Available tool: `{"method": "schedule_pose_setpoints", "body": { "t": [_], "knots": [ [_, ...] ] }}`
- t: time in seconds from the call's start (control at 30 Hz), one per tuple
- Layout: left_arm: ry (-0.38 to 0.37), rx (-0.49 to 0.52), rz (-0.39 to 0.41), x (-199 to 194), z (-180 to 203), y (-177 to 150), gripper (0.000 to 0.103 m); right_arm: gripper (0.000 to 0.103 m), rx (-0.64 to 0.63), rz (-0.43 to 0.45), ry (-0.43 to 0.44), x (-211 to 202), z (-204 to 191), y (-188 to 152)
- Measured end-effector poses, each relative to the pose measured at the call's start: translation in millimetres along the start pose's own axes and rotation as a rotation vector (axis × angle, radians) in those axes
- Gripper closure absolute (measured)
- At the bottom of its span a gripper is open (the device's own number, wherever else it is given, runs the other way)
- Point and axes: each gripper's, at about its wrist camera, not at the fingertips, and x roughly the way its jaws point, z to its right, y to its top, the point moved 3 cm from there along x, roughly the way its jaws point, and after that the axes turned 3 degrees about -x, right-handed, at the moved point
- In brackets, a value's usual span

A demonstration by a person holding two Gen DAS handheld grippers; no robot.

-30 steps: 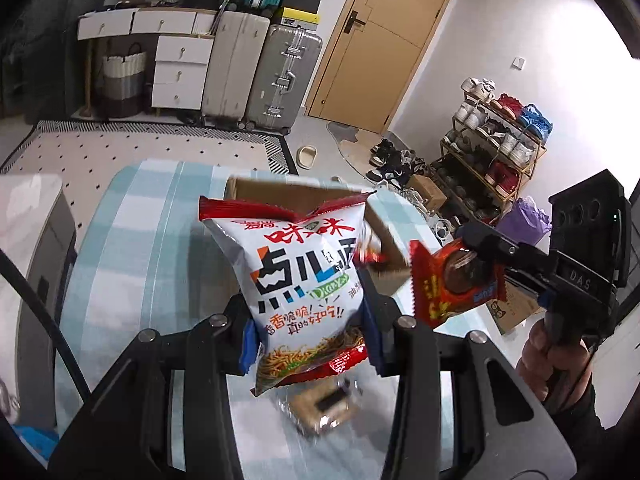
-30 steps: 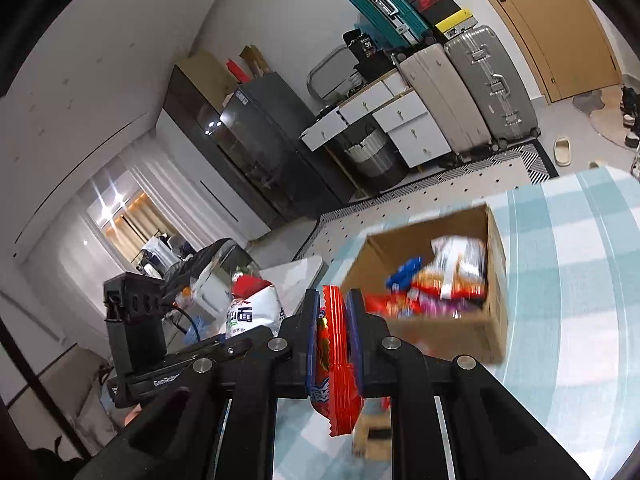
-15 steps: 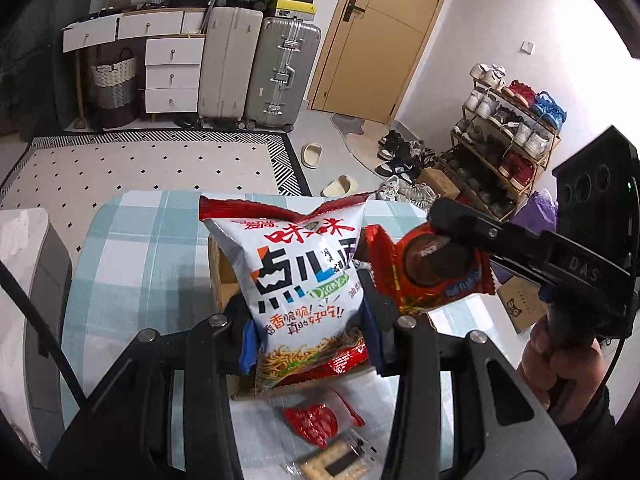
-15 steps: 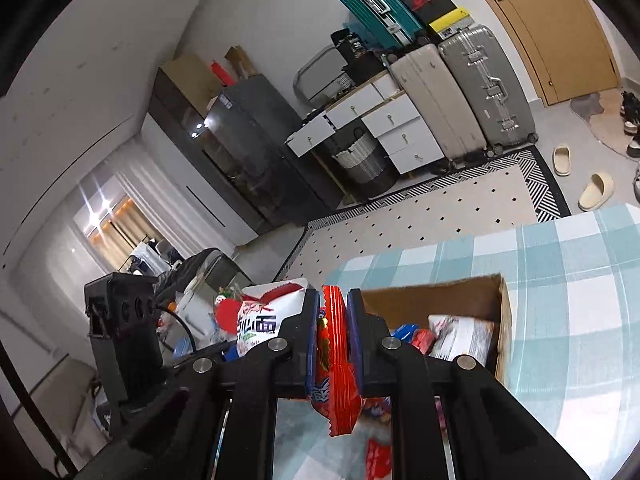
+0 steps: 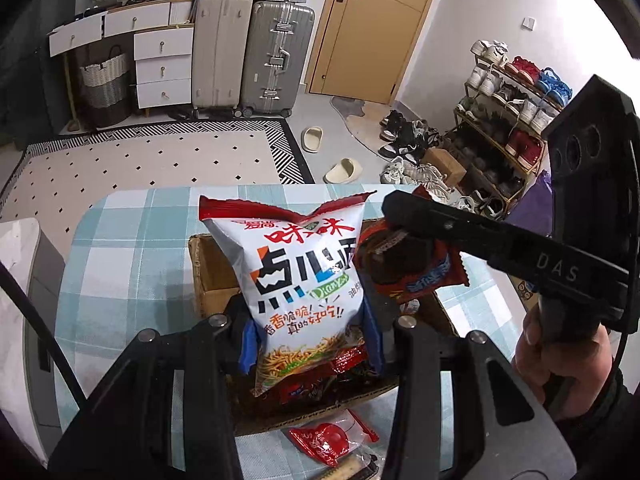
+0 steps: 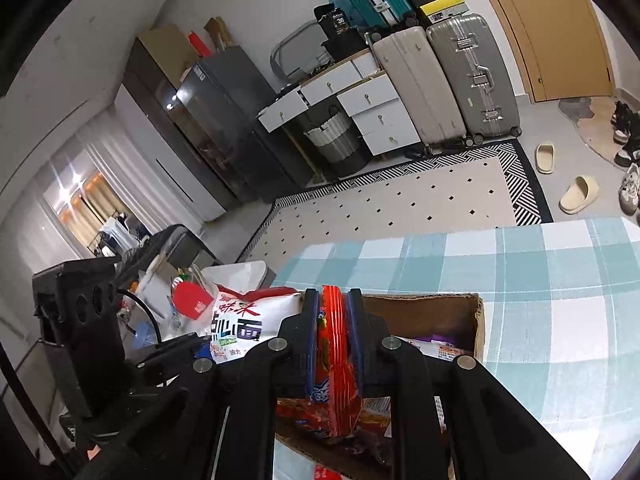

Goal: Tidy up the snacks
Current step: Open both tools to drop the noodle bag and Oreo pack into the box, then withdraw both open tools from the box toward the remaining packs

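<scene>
Left wrist view: checked tablecloth (image 5: pixel 120 264), patterned rug (image 5: pixel 140 160) beyond.

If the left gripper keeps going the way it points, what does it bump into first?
Probably the snacks in the cardboard box: the left gripper, shut on the white noodle bag, points down into it. Depth is unclear.

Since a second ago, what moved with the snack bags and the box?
Both grippers carried their bags over the cardboard box, which now sits right beneath them. The left gripper stays shut on the white noodle bag, the right gripper on the red packet. Nothing was dropped.
</scene>
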Motion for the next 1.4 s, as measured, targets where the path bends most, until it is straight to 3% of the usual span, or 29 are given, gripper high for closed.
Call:
{"method": "schedule_pose_setpoints", "body": {
  "t": [0.3,0.37,0.43,0.5,0.57,0.63,0.73,0.8,0.87,1.1,1.23,1.4],
  "knots": [
    [-0.023,-0.014,-0.055,12,-3,-9,0.064,0.089,-0.007,-0.015,-0.023,7,3,-4],
    [-0.024,-0.023,-0.074,16,-5,-10,0.058,0.088,0.006,-0.026,-0.032,8,7,-7],
    [-0.042,-0.042,-0.116,21,-6,-11,0.035,0.086,0.03,-0.035,-0.025,9,12,-8],
    [-0.046,-0.059,-0.127,21,-8,-10,0.034,0.083,0.012,-0.043,-0.042,7,12,-8],
    [-0.018,-0.065,-0.115,15,-10,-8,0.026,0.065,-0.041,-0.023,-0.087,-1,7,-9],
    [-0.033,-0.067,-0.111,8,-11,-7,0.023,0.054,-0.051,0.008,-0.083,-13,5,-10],
    [-0.006,-0.052,-0.113,-2,-10,-9,0.023,0.05,-0.022,0.049,-0.061,-35,2,-8],
    [-0.003,-0.044,-0.098,-13,-8,-13,0.023,0.043,-0.017,0.075,-0.057,-50,0,-8],
    [0.014,-0.037,-0.068,-27,-7,-18,0.023,0.029,-0.017,0.105,-0.061,-65,-4,-11],
    [0.058,-0.072,0.032,-79,-8,-44,0.023,0.024,-0.039,0.149,-0.008,-117,-28,-37],
    [0.076,-0.039,0.093,-110,2,-63,0.02,0.016,-0.061,0.188,-0.003,-144,-44,-59],
    [0.066,0.029,0.128,-141,25,-93,0.018,0.013,-0.081,0.233,0.006,-171,-63,-92]
  ]
}}
